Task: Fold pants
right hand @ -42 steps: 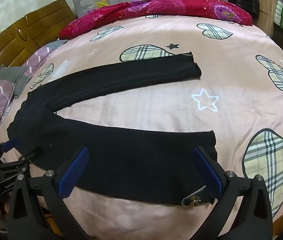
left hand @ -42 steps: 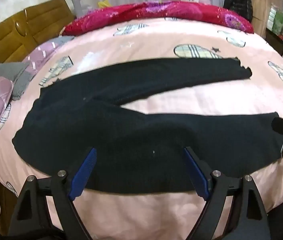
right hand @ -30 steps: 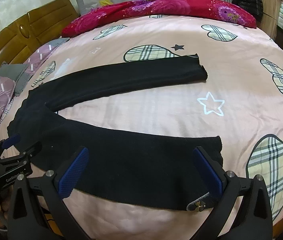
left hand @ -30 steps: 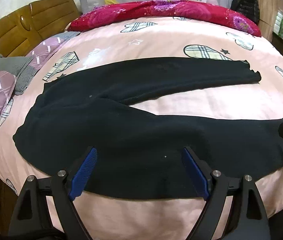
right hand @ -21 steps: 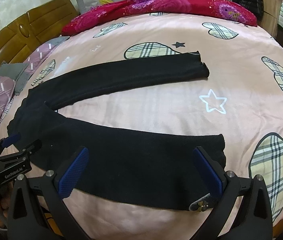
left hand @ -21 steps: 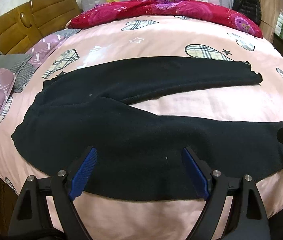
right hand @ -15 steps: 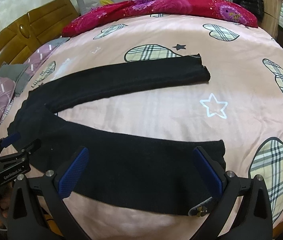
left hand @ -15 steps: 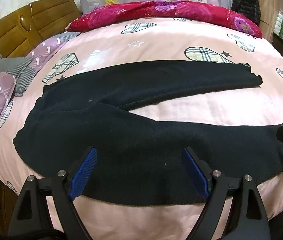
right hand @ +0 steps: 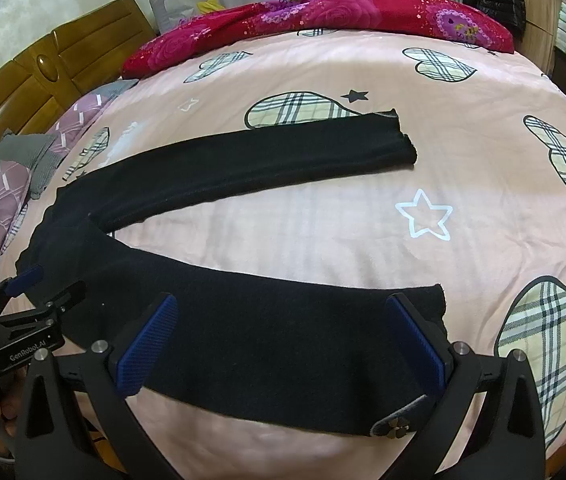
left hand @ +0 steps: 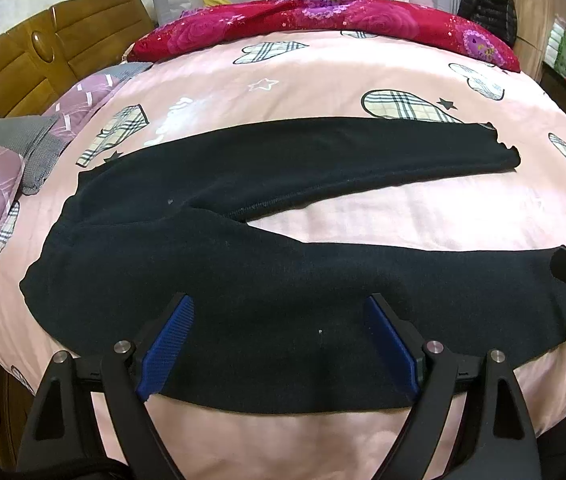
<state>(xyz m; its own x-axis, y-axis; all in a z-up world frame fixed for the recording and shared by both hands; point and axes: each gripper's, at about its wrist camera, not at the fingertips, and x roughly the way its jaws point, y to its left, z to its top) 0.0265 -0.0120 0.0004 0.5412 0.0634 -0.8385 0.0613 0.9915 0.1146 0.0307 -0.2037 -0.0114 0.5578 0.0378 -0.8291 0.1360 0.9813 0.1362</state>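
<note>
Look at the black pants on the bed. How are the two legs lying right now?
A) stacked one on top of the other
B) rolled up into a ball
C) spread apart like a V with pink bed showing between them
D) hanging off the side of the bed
C: the black pants lie flat with both legs splayed apart, and a wedge of the pink bed cover shows between them.

Black pants (left hand: 243, 272) lie spread flat on the pink bed (left hand: 323, 80), 2 legs splayed apart; the left tongs (left hand: 279, 340) hover wide open above the nearer leg.
</note>
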